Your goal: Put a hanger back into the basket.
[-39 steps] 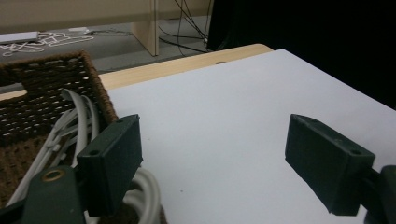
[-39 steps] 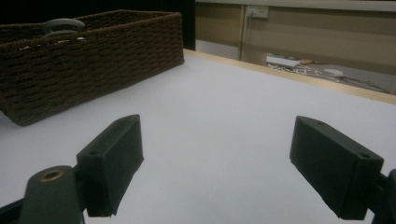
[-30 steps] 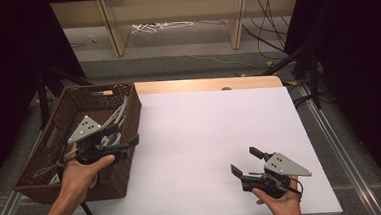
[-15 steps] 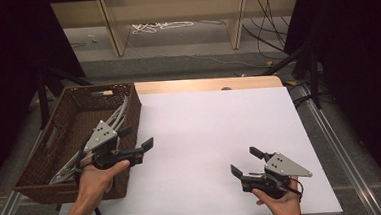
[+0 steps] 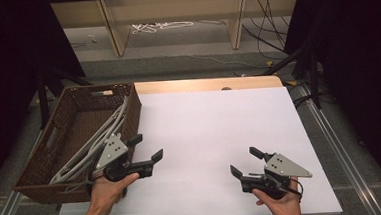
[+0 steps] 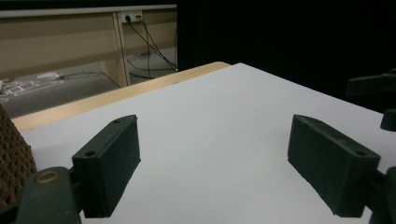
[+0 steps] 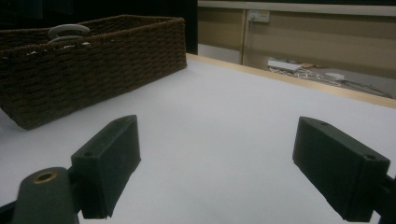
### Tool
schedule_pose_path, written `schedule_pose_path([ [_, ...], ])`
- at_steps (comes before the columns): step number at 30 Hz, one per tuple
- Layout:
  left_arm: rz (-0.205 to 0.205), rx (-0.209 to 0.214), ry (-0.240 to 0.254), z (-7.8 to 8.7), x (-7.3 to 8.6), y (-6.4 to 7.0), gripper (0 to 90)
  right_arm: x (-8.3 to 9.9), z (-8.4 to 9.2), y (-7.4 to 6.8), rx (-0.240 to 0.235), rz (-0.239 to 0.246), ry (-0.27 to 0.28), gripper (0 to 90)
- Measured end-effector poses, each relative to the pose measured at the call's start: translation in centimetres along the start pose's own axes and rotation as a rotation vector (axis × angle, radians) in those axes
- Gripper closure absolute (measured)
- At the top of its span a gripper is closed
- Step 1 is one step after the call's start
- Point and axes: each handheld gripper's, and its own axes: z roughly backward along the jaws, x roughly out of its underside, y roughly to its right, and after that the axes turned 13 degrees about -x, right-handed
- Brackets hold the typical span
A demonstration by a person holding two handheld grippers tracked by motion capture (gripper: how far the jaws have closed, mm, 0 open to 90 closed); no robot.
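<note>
Fingers on both grippers stand wide apart, holding nothing. The white table [image 5: 215, 131] spans the frame's centre, the wicker basket [image 5: 46, 161] of grey hangers [image 5: 97, 138] at left. The left gripper [image 5: 143, 150] has swung from over the basket onto the sheet empty, suggesting no hanger was taken; the right gripper [image 5: 246, 164] rests lower right.

On my bench: a white table surface [image 5: 215, 136] with a wooden far edge. A brown wicker basket [image 5: 46, 156] stands at its left side, holding grey curved pieces [image 5: 98, 140], kind unclear. Loose cables [image 5: 161, 25] lie on the floor beyond.
</note>
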Motion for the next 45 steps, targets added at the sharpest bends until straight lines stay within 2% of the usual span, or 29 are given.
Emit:
schedule_pose_path([
  [1, 0.005, 0.001, 0.004, 0.1, 0.3, 0.0, 16.4, 0.0, 0.0, 0.1, 0.003, 0.018, 0.007, 15.8],
  [3, 0.020, 0.006, 0.010, 0.2, 0.6, 0.1, 16.2, 0.0, 0.0, 0.1, -0.003, 0.020, 0.016, 15.8],
  [5, 0.017, 0.010, 0.018, 0.3, 0.9, 0.3, 16.2, 0.0, -0.1, 0.0, -0.008, 0.021, 0.012, 15.8],
  [6, 0.021, 0.012, 0.007, 0.4, 1.0, 0.4, 16.2, 0.0, -0.1, 0.0, -0.007, 0.022, 0.014, 15.9],
  [8, 0.010, 0.024, 0.007, 0.4, 1.4, 0.8, 16.1, -0.1, -0.1, -0.1, 0.002, 0.021, 0.017, 15.8],
  [9, 0.007, 0.026, 0.004, 0.4, 1.5, 0.8, 16.1, -0.1, 0.0, -0.3, -0.006, 0.003, 0.005, 15.8],
  [10, 0.010, 0.029, -0.004, 0.4, 1.8, 1.0, 16.1, -0.1, -0.1, -0.3, -0.018, 0.004, 0.019, 15.8],
  [13, -0.003, 0.031, -0.009, 0.3, 2.5, 1.0, 16.1, -0.1, 0.0, -0.4, -0.020, -0.002, 0.004, 15.7],
  [14, 0.003, 0.029, -0.003, 0.4, 2.7, 1.0, 16.1, -0.1, 0.1, -0.4, -0.008, 0.021, 0.015, 15.7],
  [16, -0.041, 0.018, 0.002, 0.4, 3.1, 0.8, 16.1, -0.2, 0.2, -0.6, -0.026, 0.010, 0.006, 15.7],
  [19, 0.033, 0.034, -0.024, 0.4, 4.0, 0.5, 16.0, -0.2, 0.3, -0.6, -0.015, 0.032, 0.015, 15.7],
  [20, 0.041, 0.027, -0.032, 0.4, 4.3, 0.4, 16.0, -0.2, 0.2, -0.6, -0.021, 0.032, 0.027, 15.6],
  [21, 0.027, 0.023, -0.034, 0.4, 4.5, 0.4, 16.0, -0.2, 0.3, -0.7, -0.026, 0.029, 0.013, 15.7],
  [23, 0.003, 0.004, -0.035, 0.4, 4.7, 0.6, 15.9, -0.2, 0.3, -0.8, -0.026, 0.025, 0.010, 15.6],
  [26, -0.011, 0.004, -0.034, 0.5, 4.9, 0.5, 15.9, -0.2, 0.4, -0.9, -0.031, 0.027, 0.006, 15.7],
  [27, -0.008, 0.006, -0.027, 0.5, 4.9, 0.5, 15.9, -0.1, 0.5, -0.9, -0.026, 0.029, 0.002, 15.6],
  [28, -0.010, 0.001, -0.032, 0.5, 4.9, 0.5, 15.9, -0.1, 0.6, -1.1, -0.042, 0.006, -0.007, 15.6],
  [29, -0.004, -0.002, -0.035, 0.6, 4.9, 0.4, 15.9, -0.1, 0.6, -1.1, -0.041, 0.010, -0.006, 15.7],
  [31, 0.022, 0.007, -0.027, 0.7, 5.0, 0.4, 15.9, 0.0, 0.7, -1.3, -0.026, 0.010, -0.001, 15.7],
  [32, 0.005, -0.004, -0.031, 0.8, 4.9, 0.3, 15.9, 0.0, 0.8, -1.4, -0.038, 0.004, -0.012, 15.6],
  [33, 0.003, -0.003, -0.026, 0.8, 4.9, 0.3, 15.9, 0.0, 0.8, -1.4, -0.043, 0.005, 0.002, 15.6],
  [36, 0.004, -0.002, -0.028, 0.8, 4.9, 0.3, 15.9, 0.0, 0.9, -1.4, -0.020, 0.028, 0.010, 15.7],
  [38, 0.015, 0.011, -0.029, 0.7, 5.0, 0.4, 15.9, 0.0, 0.8, -1.5, -0.034, 0.016, 0.002, 15.7],
  [39, 0.000, 0.004, -0.036, 0.7, 4.9, 0.4, 15.9, 0.0, 0.7, -1.5, -0.030, 0.021, -0.001, 15.7],
  [41, -0.005, 0.006, -0.031, 0.7, 4.9, 0.4, 15.9, 0.0, 0.6, -1.5, -0.042, 0.023, -0.003, 15.7],
  [45, -0.002, 0.001, -0.034, 0.7, 4.9, 0.3, 16.0, 0.0, 0.6, -1.5, -0.033, 0.018, -0.003, 15.7],
])
